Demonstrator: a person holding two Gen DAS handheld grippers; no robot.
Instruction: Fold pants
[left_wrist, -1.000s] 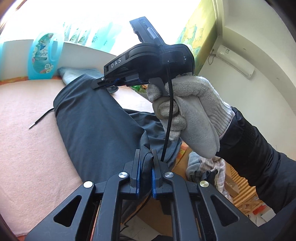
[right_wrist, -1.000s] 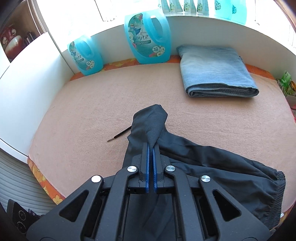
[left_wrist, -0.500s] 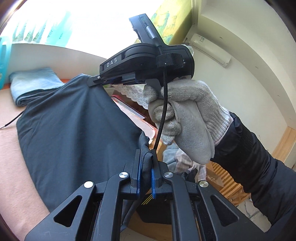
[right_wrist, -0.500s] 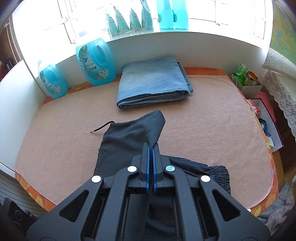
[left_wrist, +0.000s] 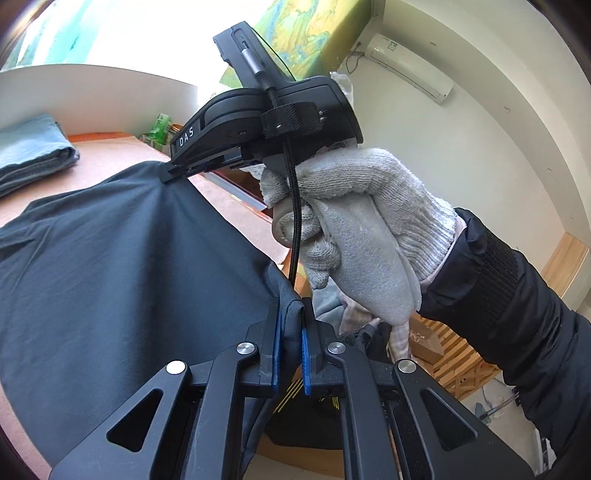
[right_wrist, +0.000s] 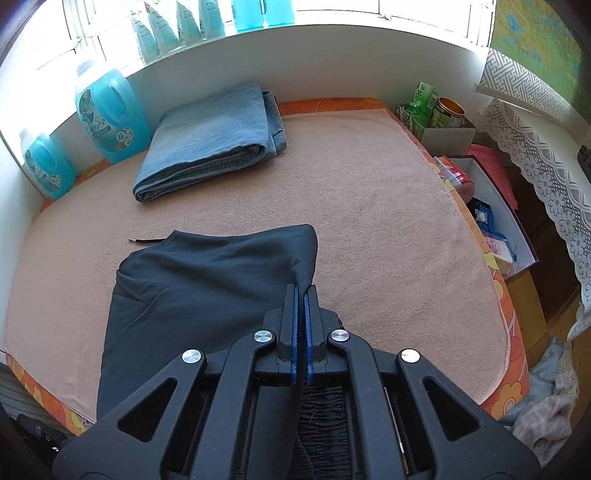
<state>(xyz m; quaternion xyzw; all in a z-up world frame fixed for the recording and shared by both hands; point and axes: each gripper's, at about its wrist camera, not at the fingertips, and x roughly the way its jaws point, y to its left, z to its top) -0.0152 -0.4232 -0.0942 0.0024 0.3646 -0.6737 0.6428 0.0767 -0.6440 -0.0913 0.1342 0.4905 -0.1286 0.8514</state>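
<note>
Cataloguing, nearest item first.

Left gripper (left_wrist: 291, 332): fingers clenched on a bunched fold of the dark pants (left_wrist: 110, 277), the cloth pinched between the blue pads.

Right gripper (right_wrist: 301, 314): fingers clenched tight on another edge of the same garment; a gathered elastic band shows beneath it. In the left wrist view its tip bites the cloth's upper corner, held by a gloved hand (left_wrist: 362, 229).

Dark pants: thin, matte, dark grey-blue fabric, stretched between the two grips and draped over the near part of the table (right_wrist: 388, 221), its lower end hanging over the front edge. A drawstring (right_wrist: 144, 240) trails from the left corner.
- Handling, judged: light, limp, no stiffness; sags wherever unsupported and creases readily. Not fragile. The smooth weave may slip from a shallow pinch.
- Hold points, judged: corners and hems, or the elastic band, where doubled cloth gives more to bite; keep both grips level so the fold edge lies straight.

Folded jeans (right_wrist: 210, 140): far side of table, well apart from the pants.

Detergent bottles (right_wrist: 107, 114): against the back wall.
</note>
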